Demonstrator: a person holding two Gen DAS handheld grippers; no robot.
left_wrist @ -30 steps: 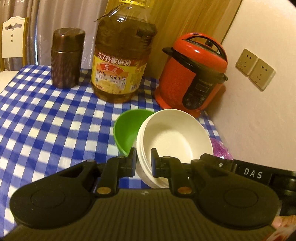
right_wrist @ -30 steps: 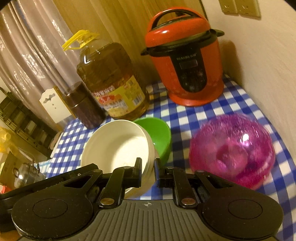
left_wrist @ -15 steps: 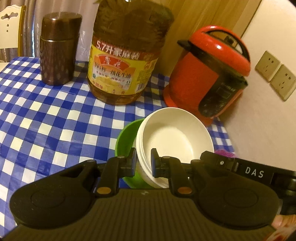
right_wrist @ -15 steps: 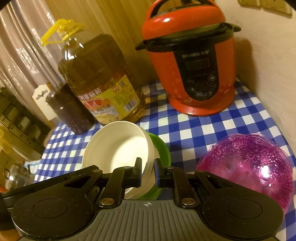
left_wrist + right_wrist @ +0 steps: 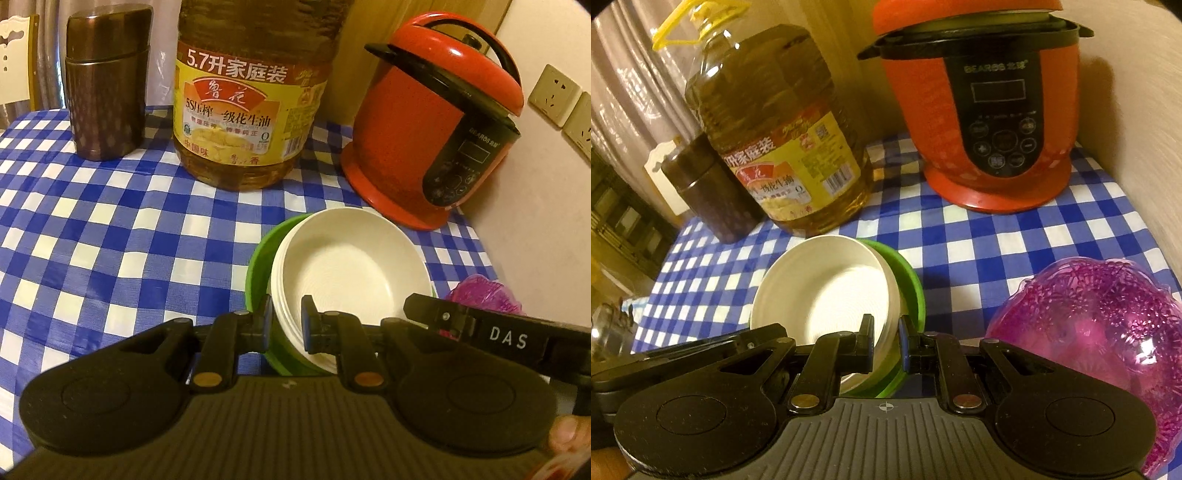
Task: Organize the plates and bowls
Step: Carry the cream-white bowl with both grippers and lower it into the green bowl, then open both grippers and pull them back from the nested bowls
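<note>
Our left gripper (image 5: 286,319) pinches the near left rim of the white bowl stack (image 5: 347,273), one finger inside and one outside the wall, while our right gripper (image 5: 886,341) clamps the opposite rim the same way. The stack is seated, tilted, in the green bowl (image 5: 258,266), which rests on the blue checked tablecloth (image 5: 110,229) in front of the oil jug (image 5: 251,103) and the red pressure cooker (image 5: 436,122), with the purple bowl (image 5: 1100,332) just beside it on the right. We judge the step in hand to be nesting the white stack into the green bowl. Next we would level it, then let both rims go. The bowls open upward, mouth leaning slightly toward us; being round, they have no long axis.
</note>
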